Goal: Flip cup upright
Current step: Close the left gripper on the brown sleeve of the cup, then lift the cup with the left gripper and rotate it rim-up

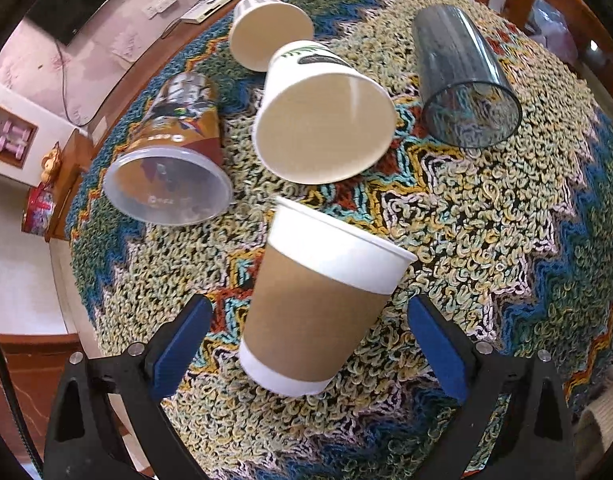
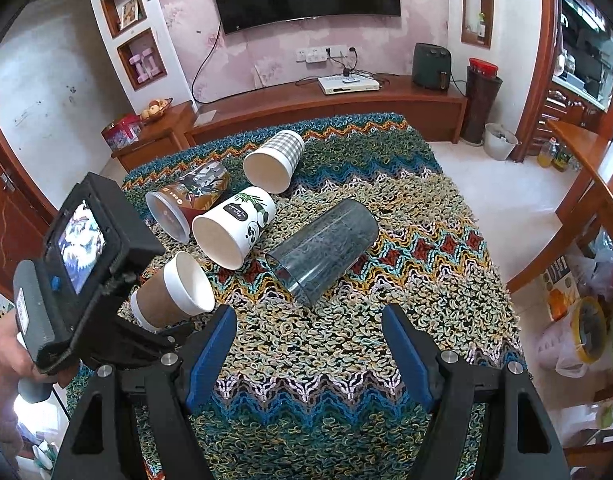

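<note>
Several cups lie on their sides on a woven rug (image 1: pixel 486 240). A white paper cup with a brown sleeve (image 1: pixel 318 312) lies between the wide-open fingers of my left gripper (image 1: pixel 310 336); the blue pads (image 1: pixel 178 344) stand clear of it on both sides. The same cup (image 2: pixel 170 292) shows in the right wrist view, next to the left gripper's body (image 2: pixel 78 272). My right gripper (image 2: pixel 310 344) is open and empty above the rug, nearer than the cups.
Other lying cups: a panda-print paper cup (image 2: pixel 234 228), a checked paper cup (image 2: pixel 274 160), a brown printed plastic cup (image 2: pixel 186 204) and a dark clear tumbler (image 2: pixel 322 248). A wooden TV bench (image 2: pixel 326 104) stands behind the rug; a wooden table (image 2: pixel 586 160) is on the right.
</note>
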Demonstrator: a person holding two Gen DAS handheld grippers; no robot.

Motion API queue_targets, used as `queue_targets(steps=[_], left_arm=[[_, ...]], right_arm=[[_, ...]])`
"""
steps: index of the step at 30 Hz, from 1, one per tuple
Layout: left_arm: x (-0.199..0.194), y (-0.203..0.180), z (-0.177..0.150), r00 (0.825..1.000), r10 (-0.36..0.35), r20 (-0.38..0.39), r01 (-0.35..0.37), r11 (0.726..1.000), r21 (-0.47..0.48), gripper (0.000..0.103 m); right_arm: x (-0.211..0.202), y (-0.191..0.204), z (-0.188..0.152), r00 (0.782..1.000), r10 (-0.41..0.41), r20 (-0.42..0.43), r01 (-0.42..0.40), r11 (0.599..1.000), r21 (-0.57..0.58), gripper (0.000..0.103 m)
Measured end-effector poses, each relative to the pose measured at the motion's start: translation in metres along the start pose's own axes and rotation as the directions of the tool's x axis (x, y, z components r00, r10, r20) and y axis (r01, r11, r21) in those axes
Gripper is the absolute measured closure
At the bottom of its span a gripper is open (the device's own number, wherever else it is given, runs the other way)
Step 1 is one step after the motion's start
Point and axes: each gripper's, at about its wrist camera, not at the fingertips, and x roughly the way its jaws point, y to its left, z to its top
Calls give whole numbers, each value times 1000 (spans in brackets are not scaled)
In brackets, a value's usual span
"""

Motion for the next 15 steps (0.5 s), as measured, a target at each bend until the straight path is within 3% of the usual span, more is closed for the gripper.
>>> queue_targets(steps=[3,4,15], left_arm=[[3,-2,-1,1000,6,2,-6,1000,15,19],[4,-2,0,1000,5,3,-5,1000,16,29],[-3,-16,-12,998,3,61,-9,994,105,29]], right_arm=[[1,0,0,1000,0,-1,0,1000,0,27],[1,0,0,1000,0,-2,0,1000,0,27],[5,-4,-4,1000,0,-13,0,1000,13,27]])
